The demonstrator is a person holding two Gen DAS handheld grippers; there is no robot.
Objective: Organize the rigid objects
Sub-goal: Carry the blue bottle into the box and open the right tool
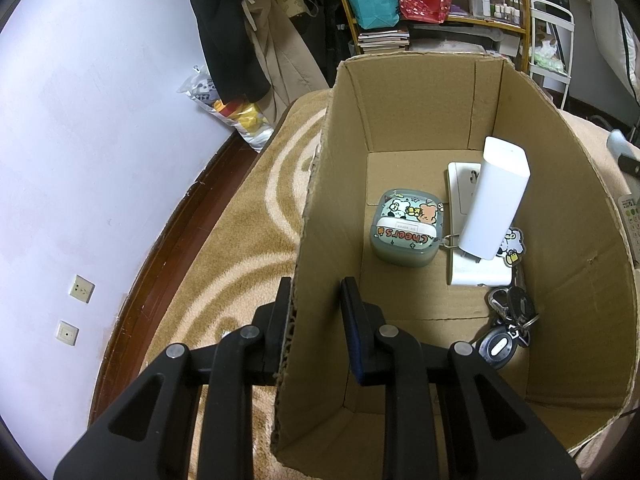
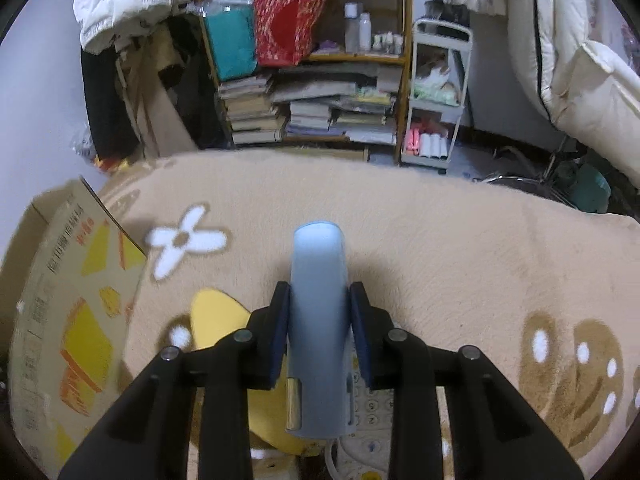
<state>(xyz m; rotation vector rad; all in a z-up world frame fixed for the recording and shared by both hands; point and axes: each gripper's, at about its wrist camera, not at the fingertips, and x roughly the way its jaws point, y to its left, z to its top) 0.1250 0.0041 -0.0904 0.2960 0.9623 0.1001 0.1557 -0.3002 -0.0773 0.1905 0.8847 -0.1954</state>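
We log the right hand-held gripper clenched on a pale blue cylindrical case. The case's long axis runs straight out along the fingers; its rounded end points forward and away from the hand, and the end with a metal clip sits back between the finger bases. It is lifted clear of the beige blanket.

The relation that matters: the cardboard box lies to the left of this gripper, its printed outer wall facing it and its rim tilted. In our judgement the case has to travel leftward and over that wall.

The left hand-held gripper straddles the box's near-left wall, one finger outside and one inside. The jaws stand apart with a gap on the inner side; we cannot tell whether the wall is truly pinched. It appears to steady the box.

Inside the box, ahead and right of the left gripper: an earbud case marked "Cheers", a white upright block leaning over a flat white charger, and a key bunch.

The right hand is nearer the case; the left is nearer the box.
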